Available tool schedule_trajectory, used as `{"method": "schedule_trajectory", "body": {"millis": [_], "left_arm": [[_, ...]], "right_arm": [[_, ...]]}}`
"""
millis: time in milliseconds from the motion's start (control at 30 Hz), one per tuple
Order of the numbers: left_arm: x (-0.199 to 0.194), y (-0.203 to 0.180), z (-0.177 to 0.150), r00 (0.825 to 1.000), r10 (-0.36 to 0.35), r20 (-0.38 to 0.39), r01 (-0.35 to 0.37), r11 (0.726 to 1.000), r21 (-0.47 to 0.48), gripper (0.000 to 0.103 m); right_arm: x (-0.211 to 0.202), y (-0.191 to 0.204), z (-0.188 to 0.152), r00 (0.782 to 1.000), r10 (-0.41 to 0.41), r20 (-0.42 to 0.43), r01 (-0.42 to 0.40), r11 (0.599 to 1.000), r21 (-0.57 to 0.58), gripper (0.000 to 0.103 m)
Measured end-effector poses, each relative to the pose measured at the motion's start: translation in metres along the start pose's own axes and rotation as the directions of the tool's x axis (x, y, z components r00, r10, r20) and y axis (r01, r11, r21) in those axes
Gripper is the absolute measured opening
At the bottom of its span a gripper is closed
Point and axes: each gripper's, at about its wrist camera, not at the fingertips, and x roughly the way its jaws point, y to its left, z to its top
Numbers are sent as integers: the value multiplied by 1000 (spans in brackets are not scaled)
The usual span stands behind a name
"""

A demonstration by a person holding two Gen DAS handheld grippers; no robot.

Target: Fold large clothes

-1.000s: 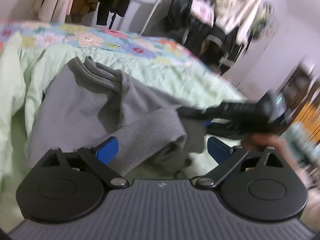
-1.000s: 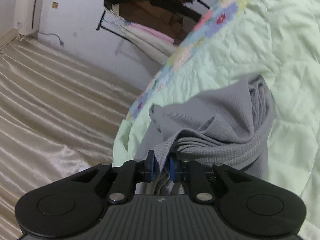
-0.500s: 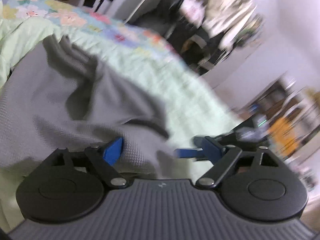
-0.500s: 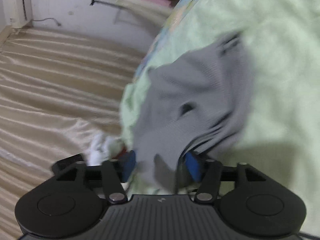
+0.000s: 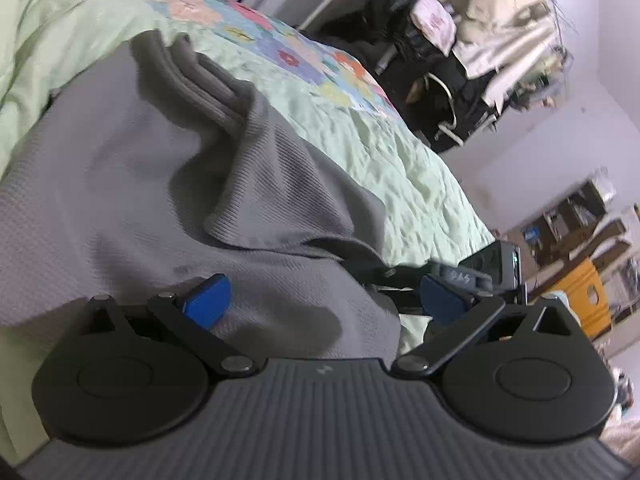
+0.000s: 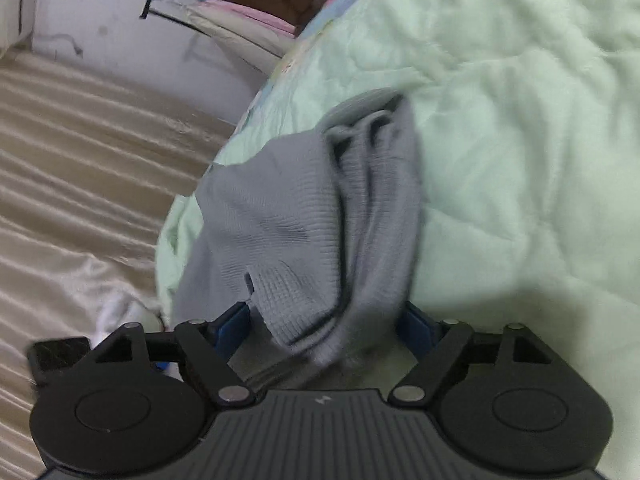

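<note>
Both sets of fingers wide, garment loose on the bed.
Your left gripper point(image 5: 324, 300) is opening over the grey sweater point(image 5: 140, 200); your right gripper point(image 6: 326, 322) straddles bunched cloth, closing. Careful: it could pinch several layers and drag the fold off the bed point(image 6: 520, 120).

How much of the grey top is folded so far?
Hardly any. The grey top lies bunched and creased on the green quilt, with no neat fold yet. In hand: the jaws of the right gripper are closing with cloth between them; those of the left gripper are opening above it. Left: flatten it, then fold.
</note>
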Motion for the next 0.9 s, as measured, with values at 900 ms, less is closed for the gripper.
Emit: {"method": "schedule_trajectory", "body": {"millis": [900], "left_arm": [[-35, 51, 35, 944, 284, 167, -249, 948, -200, 103]], "right_arm": [[70, 232, 26, 838, -418, 351, 543, 703, -459, 18]]}}
